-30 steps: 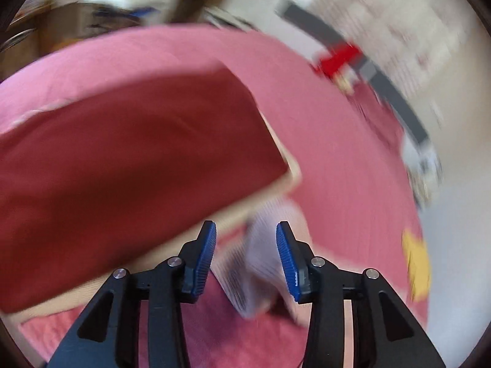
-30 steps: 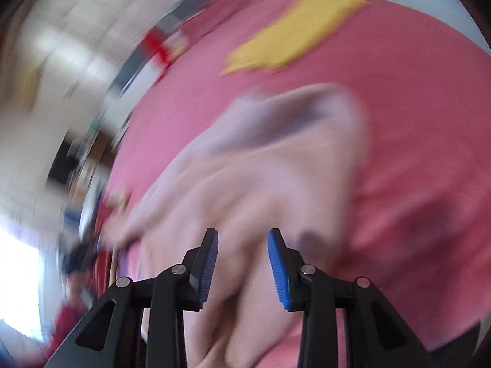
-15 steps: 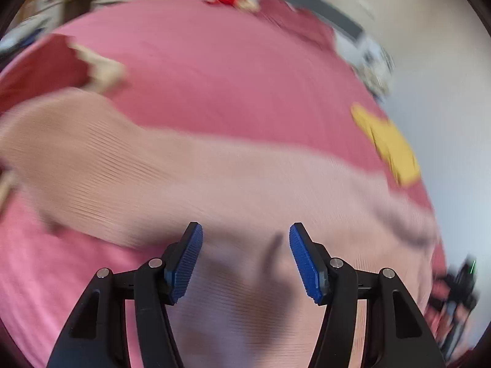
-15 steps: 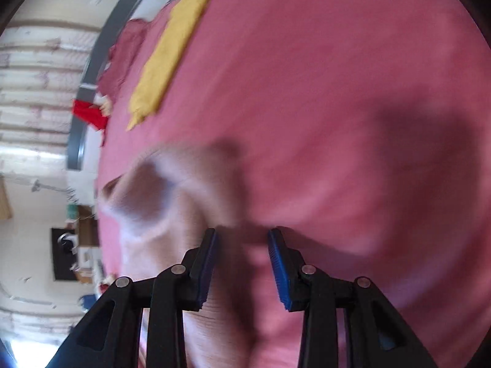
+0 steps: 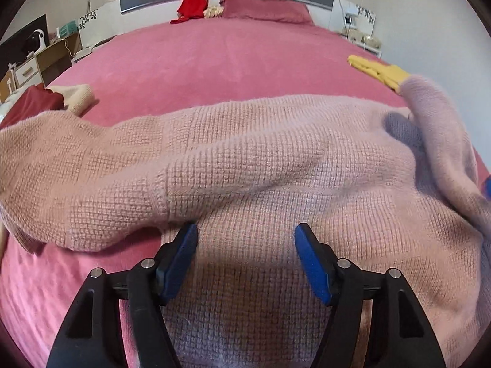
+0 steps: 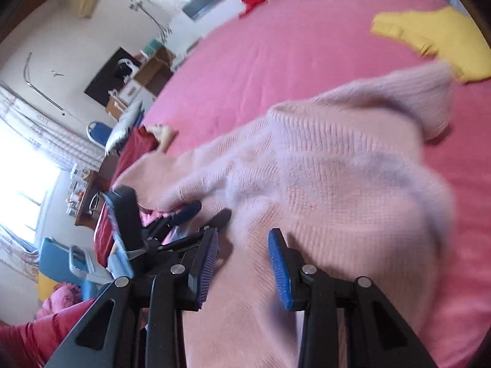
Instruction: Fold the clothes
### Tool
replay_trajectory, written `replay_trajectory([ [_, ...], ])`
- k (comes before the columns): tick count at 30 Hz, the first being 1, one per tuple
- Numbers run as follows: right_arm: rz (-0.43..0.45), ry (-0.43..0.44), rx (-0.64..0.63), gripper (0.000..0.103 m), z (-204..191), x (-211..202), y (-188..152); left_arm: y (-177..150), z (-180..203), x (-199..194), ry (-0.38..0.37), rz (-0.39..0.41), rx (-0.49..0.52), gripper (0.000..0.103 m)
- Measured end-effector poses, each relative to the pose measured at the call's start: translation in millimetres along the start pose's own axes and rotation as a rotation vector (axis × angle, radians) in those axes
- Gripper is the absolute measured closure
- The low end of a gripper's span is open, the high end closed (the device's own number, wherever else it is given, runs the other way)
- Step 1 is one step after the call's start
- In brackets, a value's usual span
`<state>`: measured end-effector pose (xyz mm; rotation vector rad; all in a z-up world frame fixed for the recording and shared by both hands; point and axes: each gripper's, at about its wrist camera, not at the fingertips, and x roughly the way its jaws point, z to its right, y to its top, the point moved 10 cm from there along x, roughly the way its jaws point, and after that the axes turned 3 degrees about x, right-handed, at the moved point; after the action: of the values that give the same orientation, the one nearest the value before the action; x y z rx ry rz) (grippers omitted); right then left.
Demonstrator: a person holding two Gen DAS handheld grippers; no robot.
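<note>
The pink knitted sweater (image 5: 276, 159) looks soft, thick and limp, light enough to lift by one edge, and likely to sag and stretch wherever it hangs unsupported. Its fuzzy waffle knit should give the pads good friction, so slipping seems a small risk; snagging the loose yarn seems the likelier one. It is probably best taken at firm edges: a cuff, a shoulder seam or the hem, pinching through both layers so that the fold carries evenly.

It lies spread across the near part of the bed (image 5: 233, 55), on a pink cover. Going left to right in the left wrist view: one sleeve (image 5: 79, 165) runs out to the left, lying across the body and ending in a rumpled fold near the bed's edge; the broad body fills the middle, with a raised ridge across it; at the right the other sleeve (image 5: 435, 116) stands up off the bed, its cuff near a yellow garment (image 5: 380, 70). A dark red garment (image 5: 27, 104) lies beyond the left sleeve.

The left gripper (image 5: 245, 257) hovers over the body, its jaws opening, with knit beneath them but nothing pinched. The right gripper (image 6: 242, 260) stands with its jaws apart over the sweater; the blurred view shows no cloth caught between the pads.
</note>
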<state>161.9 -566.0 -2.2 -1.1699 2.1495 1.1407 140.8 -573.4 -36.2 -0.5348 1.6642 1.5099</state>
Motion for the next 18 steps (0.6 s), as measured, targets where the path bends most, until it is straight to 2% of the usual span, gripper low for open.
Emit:
replay_trajectory([
  [3, 0.151, -0.112, 0.055, 0.067, 40, -66, 2, -6, -3, -4, -0.004, 0.016, -0.005, 0.035],
  [4, 0.168, -0.148, 0.085, 0.067, 59, -84, -2, -5, -5, -3, -0.007, 0.019, -0.008, 0.035],
  [6, 0.146, -0.221, 0.168, 0.066, 100, -102, -17, -4, -8, -1, -0.012, 0.026, -0.014, 0.034],
  [10, 0.026, -0.181, 0.313, 0.066, 136, -86, -57, -16, -22, -11, -0.029, 0.030, -0.028, 0.034],
  [13, -0.047, -0.151, 0.362, 0.066, 142, -59, -81, -23, -34, -15, -0.036, 0.030, -0.034, 0.034],
  [15, -0.099, -0.174, 0.320, 0.066, 138, -36, -90, -38, -49, -32, -0.042, 0.031, -0.036, 0.034],
  [18, -0.115, -0.198, 0.192, 0.066, 116, -25, -90, -60, -68, -55, -0.052, 0.032, -0.040, 0.034],
])
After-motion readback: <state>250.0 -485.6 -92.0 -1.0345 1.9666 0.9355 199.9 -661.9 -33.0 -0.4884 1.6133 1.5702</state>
